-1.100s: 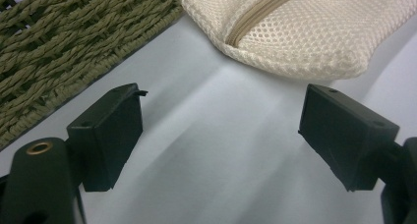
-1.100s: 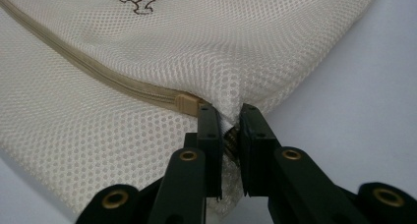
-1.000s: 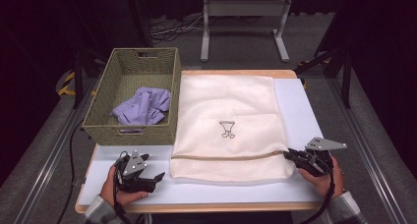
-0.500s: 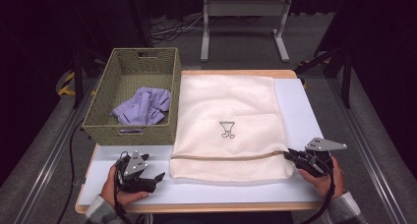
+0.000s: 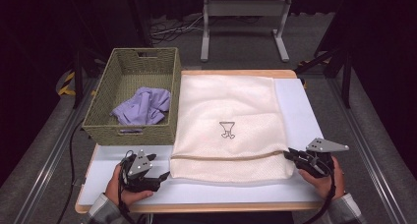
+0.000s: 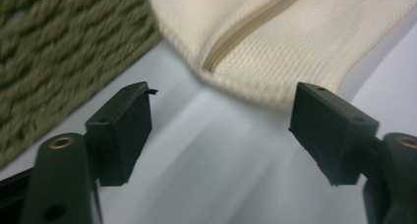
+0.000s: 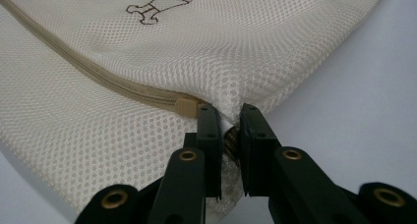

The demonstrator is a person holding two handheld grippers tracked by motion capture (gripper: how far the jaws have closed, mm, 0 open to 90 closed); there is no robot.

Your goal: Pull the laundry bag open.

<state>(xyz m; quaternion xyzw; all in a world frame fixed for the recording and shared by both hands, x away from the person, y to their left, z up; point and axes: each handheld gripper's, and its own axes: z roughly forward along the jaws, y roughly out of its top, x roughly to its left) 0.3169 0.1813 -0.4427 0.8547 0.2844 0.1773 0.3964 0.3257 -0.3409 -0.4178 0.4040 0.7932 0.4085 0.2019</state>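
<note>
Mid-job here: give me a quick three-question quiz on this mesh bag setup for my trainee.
1. True or false: the right gripper is shut on the edge of the cream mesh laundry bag, close to the end of its zipper.
2. How do the left gripper jaws stand: A) shut on the bag, B) open with the bag's corner ahead of them, C) shut on the basket?
3. What lies in the woven basket?

Key
1. True: mesh is pinched between its jaws.
2. B: the jaws are wide apart over the white table top, holding nothing.
3. A crumpled lilac cloth.
</note>
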